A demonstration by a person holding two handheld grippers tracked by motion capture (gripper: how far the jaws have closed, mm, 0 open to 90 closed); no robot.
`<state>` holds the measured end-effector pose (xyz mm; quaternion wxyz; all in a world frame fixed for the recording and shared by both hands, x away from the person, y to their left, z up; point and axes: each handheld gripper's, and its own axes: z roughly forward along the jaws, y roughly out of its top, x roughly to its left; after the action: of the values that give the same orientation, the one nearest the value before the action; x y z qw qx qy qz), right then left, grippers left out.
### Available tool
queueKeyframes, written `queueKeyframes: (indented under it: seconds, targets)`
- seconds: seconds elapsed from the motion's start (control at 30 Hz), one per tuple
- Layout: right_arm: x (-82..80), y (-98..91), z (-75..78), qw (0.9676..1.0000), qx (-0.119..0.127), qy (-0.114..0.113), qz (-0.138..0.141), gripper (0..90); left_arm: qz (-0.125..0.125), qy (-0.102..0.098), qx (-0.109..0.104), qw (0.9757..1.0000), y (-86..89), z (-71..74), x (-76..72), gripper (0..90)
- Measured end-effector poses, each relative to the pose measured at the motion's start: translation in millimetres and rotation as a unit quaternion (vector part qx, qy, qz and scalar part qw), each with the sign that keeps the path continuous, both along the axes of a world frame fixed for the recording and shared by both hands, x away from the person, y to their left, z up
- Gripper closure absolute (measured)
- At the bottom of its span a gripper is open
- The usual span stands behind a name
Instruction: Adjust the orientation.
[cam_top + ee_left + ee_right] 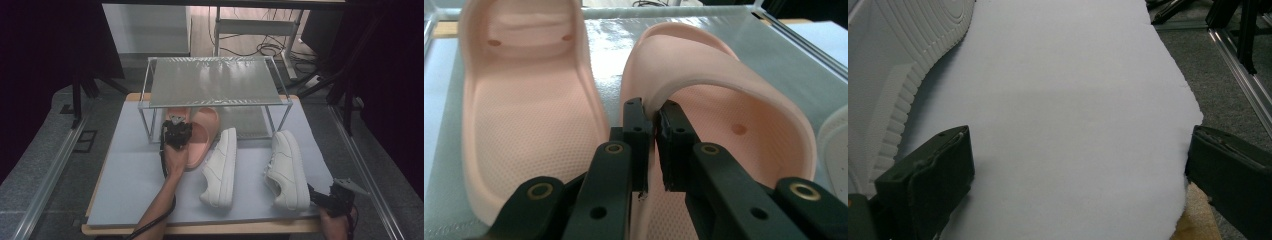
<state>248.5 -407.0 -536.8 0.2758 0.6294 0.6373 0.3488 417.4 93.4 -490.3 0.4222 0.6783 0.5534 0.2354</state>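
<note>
Fingers of the left gripper are clenched on the inner edge of the strap of a pink slide, pinching the thin rim where it arches over the footbed. That slide lies near the back left of the worktop, its toe end under the wire shelf, its long axis running front to back and in line with the fingers. Its mate, a second pink slide, sits just beside it, parallel, so any pull has to go straight back along that axis. Fingers of the right gripper stand spread and released at the front right corner, next to a white sneaker, far from the slides; the left hand is plainly nearer
</note>
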Motion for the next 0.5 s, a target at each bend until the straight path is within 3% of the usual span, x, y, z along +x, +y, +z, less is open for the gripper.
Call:
queueKeyframes:
  seconds: [0.07,0.3,0.5]
  targets:
    - [0.0,0.0,0.0,1.0000,0.000,0.000,0.000,0.0,0.007,0.001,0.001,1.0000,-0.4,0.0,0.0,83.4]
    - [0.0,0.1,0.0,1.0000,0.001,0.000,0.000,0.0,-0.017,0.017,0.002,0.9997,0.7,3.9,1.9,72.7]
    - [0.0,0.1,0.0,1.0000,0.001,0.000,0.000,0.0,-0.036,0.013,0.001,0.9993,6.2,19.1,-11.7,67.2]
